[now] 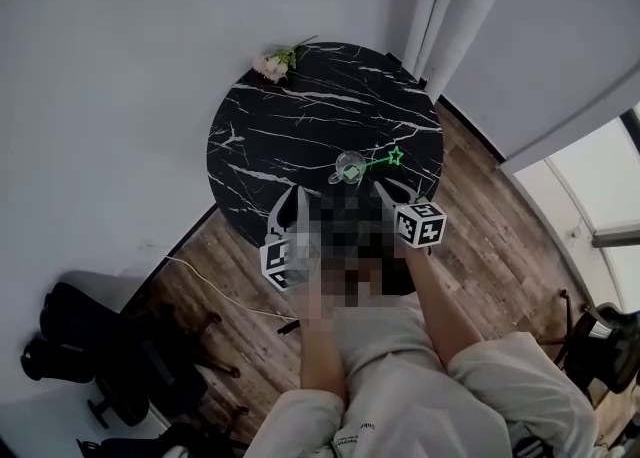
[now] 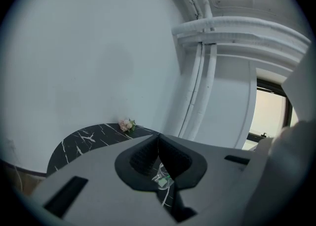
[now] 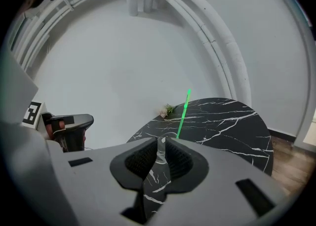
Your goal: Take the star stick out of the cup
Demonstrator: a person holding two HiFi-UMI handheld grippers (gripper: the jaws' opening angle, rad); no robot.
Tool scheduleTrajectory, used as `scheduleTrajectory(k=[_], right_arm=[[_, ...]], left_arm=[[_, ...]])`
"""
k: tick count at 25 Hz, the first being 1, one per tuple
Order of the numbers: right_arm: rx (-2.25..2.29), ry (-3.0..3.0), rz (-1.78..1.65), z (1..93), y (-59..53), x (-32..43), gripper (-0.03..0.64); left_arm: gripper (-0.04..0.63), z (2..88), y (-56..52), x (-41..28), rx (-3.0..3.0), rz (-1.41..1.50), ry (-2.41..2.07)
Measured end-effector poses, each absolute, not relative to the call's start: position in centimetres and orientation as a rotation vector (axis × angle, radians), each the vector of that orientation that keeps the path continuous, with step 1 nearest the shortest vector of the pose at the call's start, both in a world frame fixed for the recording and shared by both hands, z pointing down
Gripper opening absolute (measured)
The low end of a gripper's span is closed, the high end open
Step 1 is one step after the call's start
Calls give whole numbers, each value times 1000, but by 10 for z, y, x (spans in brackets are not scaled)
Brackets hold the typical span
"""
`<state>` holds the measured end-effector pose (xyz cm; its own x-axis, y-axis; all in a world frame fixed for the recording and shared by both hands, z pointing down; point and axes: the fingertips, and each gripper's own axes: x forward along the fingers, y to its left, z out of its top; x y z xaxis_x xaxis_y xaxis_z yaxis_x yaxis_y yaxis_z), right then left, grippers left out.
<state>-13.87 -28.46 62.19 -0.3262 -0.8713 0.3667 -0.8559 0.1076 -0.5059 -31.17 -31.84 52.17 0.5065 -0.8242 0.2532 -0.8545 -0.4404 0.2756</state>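
A clear glass cup (image 1: 349,166) stands near the front edge of the round black marble table (image 1: 300,116). The green star stick (image 1: 383,160) leans out of it to the right, and in the right gripper view this stick (image 3: 183,113) rises above the jaws. My right gripper (image 1: 392,191) hangs just in front of the cup; the right gripper (image 3: 161,141) shows a narrow gap between its tips with nothing in it. My left gripper (image 1: 290,198) is front-left of the cup. The left gripper (image 2: 158,136) has its tips touching, and the cup (image 2: 162,178) shows below them.
A small bunch of pale flowers (image 1: 275,64) lies at the table's far left edge by the white wall. White curtains (image 1: 450,6) hang at the back right. A dark chair (image 1: 110,356) stands on the wooden floor to the left, and a white cable (image 1: 215,286) runs across the floor.
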Motion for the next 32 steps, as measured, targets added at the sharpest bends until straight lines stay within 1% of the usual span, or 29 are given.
scheduleTrajectory(k=[2,4,5,10,14,22,23,25,32], right_arm=[[-1800,2320,-1045,624,-293,-138,49],[-1795,2325,-1066,628,-301,-137,106],[-1801,2326,-1074,630,-305,-137,115],[-1938,2332,-1071,641,-321,-133,126],[-1994,2273,-1064,643,-334,-120,126],[-2043,2322,-1044,650,-349,-119,123],[-2047,2325,-1041,650,-350,-119,112],[-2054,2329,-1028,649,-351,-118,67],[-2034,2421,-955,641,-355,-126,48]], left_arm=[[23,521,-326,-309,2390,110,-1398],[23,520,-334,-306,2388,104,-1404],[23,520,-338,-305,2385,103,-1406],[23,532,-355,-298,2369,131,-1400],[23,537,-367,-284,2361,123,-1387],[23,542,-381,-280,2350,110,-1394],[23,541,-382,-280,2349,109,-1395],[23,541,-383,-280,2347,108,-1397],[23,539,-383,-287,2330,80,-1422]])
